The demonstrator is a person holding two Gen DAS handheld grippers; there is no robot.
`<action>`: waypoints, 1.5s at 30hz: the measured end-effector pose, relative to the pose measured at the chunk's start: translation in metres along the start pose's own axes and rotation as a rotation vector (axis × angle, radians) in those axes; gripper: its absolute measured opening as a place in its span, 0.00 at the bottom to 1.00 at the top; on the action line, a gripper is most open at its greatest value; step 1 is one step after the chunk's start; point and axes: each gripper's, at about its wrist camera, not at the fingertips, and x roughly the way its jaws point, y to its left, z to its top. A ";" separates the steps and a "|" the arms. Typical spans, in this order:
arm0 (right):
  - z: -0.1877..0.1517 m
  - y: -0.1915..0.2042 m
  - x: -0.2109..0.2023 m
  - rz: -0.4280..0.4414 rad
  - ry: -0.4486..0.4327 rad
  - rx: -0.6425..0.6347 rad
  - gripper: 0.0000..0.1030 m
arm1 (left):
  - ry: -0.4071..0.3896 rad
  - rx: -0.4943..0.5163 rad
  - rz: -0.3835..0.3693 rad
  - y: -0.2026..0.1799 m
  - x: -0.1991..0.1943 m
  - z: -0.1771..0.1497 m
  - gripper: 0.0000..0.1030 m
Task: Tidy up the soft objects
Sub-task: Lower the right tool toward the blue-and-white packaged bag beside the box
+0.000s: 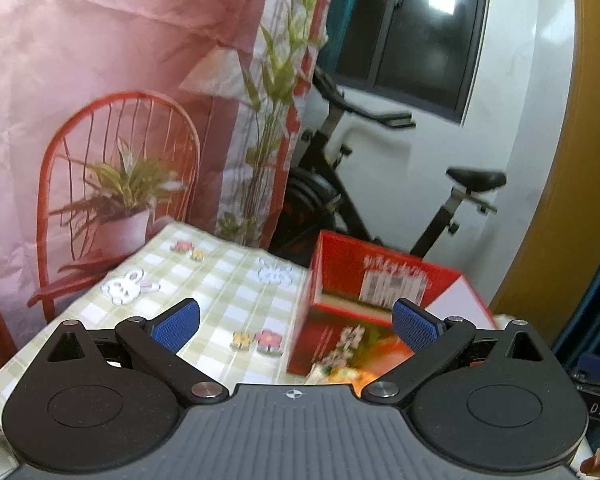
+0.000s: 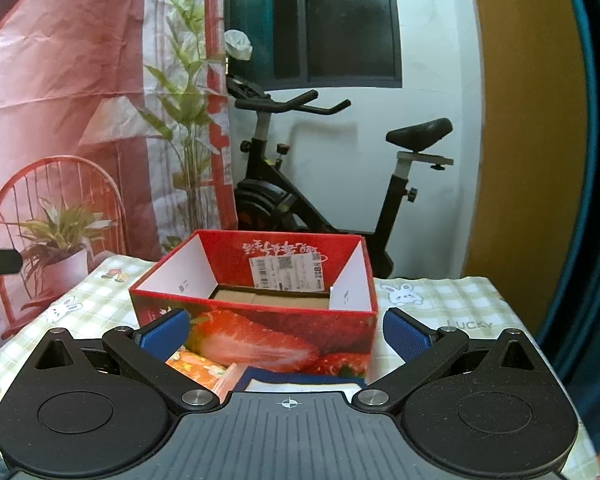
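Note:
A red strawberry-print cardboard box (image 2: 260, 332) stands open on a green checked tablecloth (image 2: 452, 304); it also shows in the left wrist view (image 1: 340, 280), to the right. Its brown bottom is bare where visible. My right gripper (image 2: 286, 334) is open and empty, right in front of the box. Below it lie an orange packet (image 2: 198, 368) and a dark blue and white flat item (image 2: 300, 380). My left gripper (image 1: 296, 324) is open and empty above the cloth, left of the box.
A black exercise bike (image 2: 320, 184) stands behind the table by a white wall. A pink printed backdrop (image 1: 100, 80) with a red chair and plants hangs on the left. The tablecloth (image 1: 204, 292) carries rabbit and flower prints.

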 end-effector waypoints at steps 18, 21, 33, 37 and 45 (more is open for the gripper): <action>-0.047 -0.012 0.049 0.016 0.151 0.054 1.00 | 0.138 0.124 0.007 0.001 0.044 -0.033 1.00; -0.050 -0.016 0.048 0.021 0.149 0.070 1.00 | 0.141 0.154 0.008 -0.003 0.047 -0.037 1.00; -0.071 -0.036 0.053 0.026 0.206 0.149 1.00 | 0.181 0.164 -0.030 -0.007 0.059 -0.045 1.00; -0.073 -0.036 0.058 0.025 0.228 0.157 1.00 | 0.210 0.160 -0.048 -0.009 0.067 -0.046 1.00; -0.074 -0.047 0.071 -0.004 0.265 0.187 1.00 | 0.234 0.192 -0.058 -0.019 0.078 -0.047 0.95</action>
